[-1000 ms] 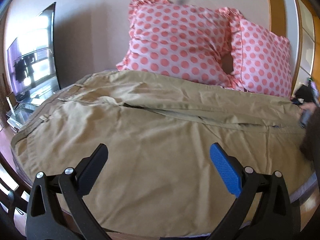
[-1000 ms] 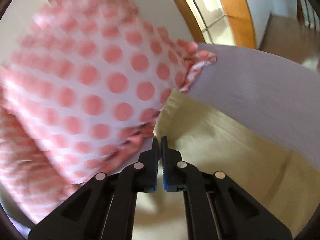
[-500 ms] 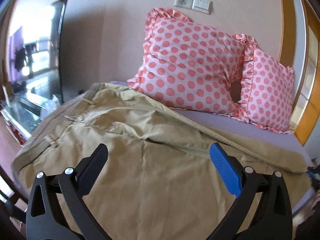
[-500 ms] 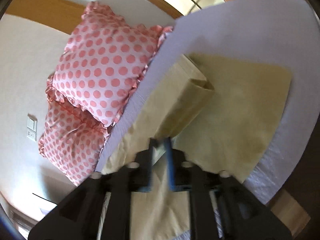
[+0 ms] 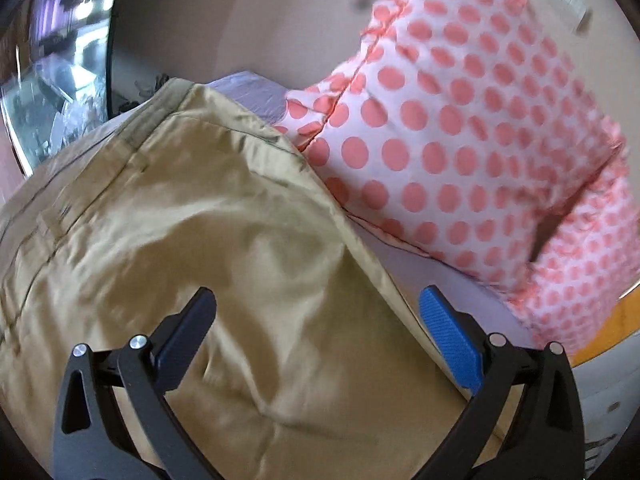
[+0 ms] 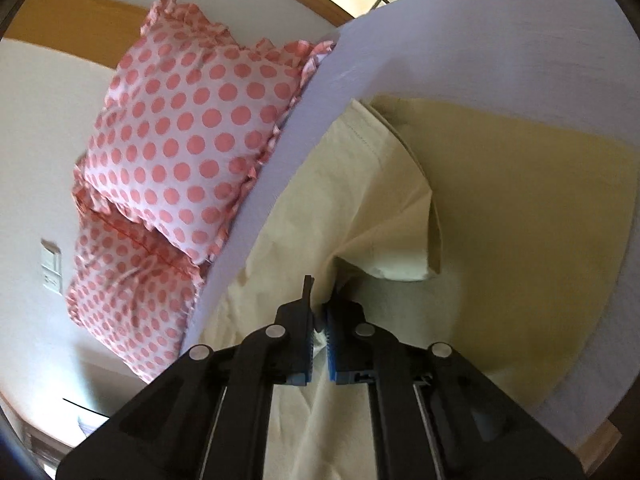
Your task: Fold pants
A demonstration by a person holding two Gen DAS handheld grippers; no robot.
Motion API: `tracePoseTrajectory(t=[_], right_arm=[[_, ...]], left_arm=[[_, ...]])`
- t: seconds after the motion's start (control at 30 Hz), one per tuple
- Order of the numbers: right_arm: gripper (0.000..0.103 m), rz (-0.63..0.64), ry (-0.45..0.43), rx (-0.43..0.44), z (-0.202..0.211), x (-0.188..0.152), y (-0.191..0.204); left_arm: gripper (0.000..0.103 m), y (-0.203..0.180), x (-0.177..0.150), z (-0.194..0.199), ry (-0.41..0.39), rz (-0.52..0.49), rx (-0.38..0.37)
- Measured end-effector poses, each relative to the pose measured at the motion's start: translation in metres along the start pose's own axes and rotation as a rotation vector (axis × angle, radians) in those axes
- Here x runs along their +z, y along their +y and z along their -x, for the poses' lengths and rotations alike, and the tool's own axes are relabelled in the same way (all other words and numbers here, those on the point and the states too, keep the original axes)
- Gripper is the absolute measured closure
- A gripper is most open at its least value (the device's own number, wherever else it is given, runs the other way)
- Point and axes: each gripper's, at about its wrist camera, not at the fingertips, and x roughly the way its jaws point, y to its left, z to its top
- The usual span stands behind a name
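Khaki pants (image 5: 208,232) lie spread on a lilac bed sheet (image 5: 432,272); the waistband with belt loops runs along the left in the left wrist view. My left gripper (image 5: 316,316) is open and empty, hovering over the pants near their far edge. My right gripper (image 6: 320,312) is shut on the pants (image 6: 360,208), pinching a lifted leg whose hem end hangs folded over the other leg (image 6: 540,208) lying flat on the sheet (image 6: 500,32).
Two pink polka-dot pillows (image 5: 460,128) lean on the wall at the head of the bed; they also show in the right wrist view (image 6: 188,128). A mirror (image 5: 56,60) stands at the left. Wall switches (image 6: 50,268) sit beside the pillows.
The right gripper has lifted the pinched pants leg up and over the other leg. The left gripper has swung closer to the pants' far edge and the pillows.
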Motion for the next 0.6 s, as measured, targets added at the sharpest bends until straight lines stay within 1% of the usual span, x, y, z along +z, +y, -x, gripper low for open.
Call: tracePoseTrajectory(t=[0.1,0.13,0.23,0.27,0.3,0.33,0.37,0.4,0.47,0.53,0.6], right_arm=[[0.099,0.002,-0.027,0.04,0.005,0.004,0.001],[0.099,0.007,-0.031,0.047,0.006,0.005,0.003],[0.099,0.03,-0.041,0.064,0.009,0.009,0.009],[0.099,0.035,-0.042,0.067,0.009,0.01,0.01],[0.099,0.037,-0.042,0.069,0.009,0.011,0.012],[0.099,0.037,-0.045,0.071,0.009,0.012,0.012],[0.099,0.037,-0.048,0.072,0.009,0.013,0.013],[0.099,0.035,-0.05,0.075,0.009,0.013,0.013],[0.099,0.032,-0.061,0.089,0.011,0.015,0.013],[0.099,0.036,-0.083,0.104,0.021,0.017,0.015],[0.099,0.045,-0.115,0.112,0.035,0.019,0.014]], left_arm=[[0.003,-0.015,0.01,-0.023,0.032,-0.06,0.093],[0.005,-0.018,0.013,-0.033,0.052,-0.071,0.126],[0.023,-0.017,0.019,-0.052,0.096,-0.067,0.159],[0.04,-0.014,0.019,-0.058,0.114,-0.047,0.151],[0.065,-0.012,0.02,-0.064,0.129,-0.026,0.134],[0.08,-0.007,0.02,-0.066,0.136,-0.004,0.117],[0.098,-0.001,0.019,-0.067,0.137,0.027,0.072],[0.098,0.002,0.019,-0.064,0.131,0.044,0.055],[0.1,0.009,0.012,-0.041,0.077,0.051,0.017],[0.1,0.009,0.001,-0.007,0.01,0.026,-0.021],[0.1,0.016,-0.023,0.048,-0.075,-0.004,-0.075]])
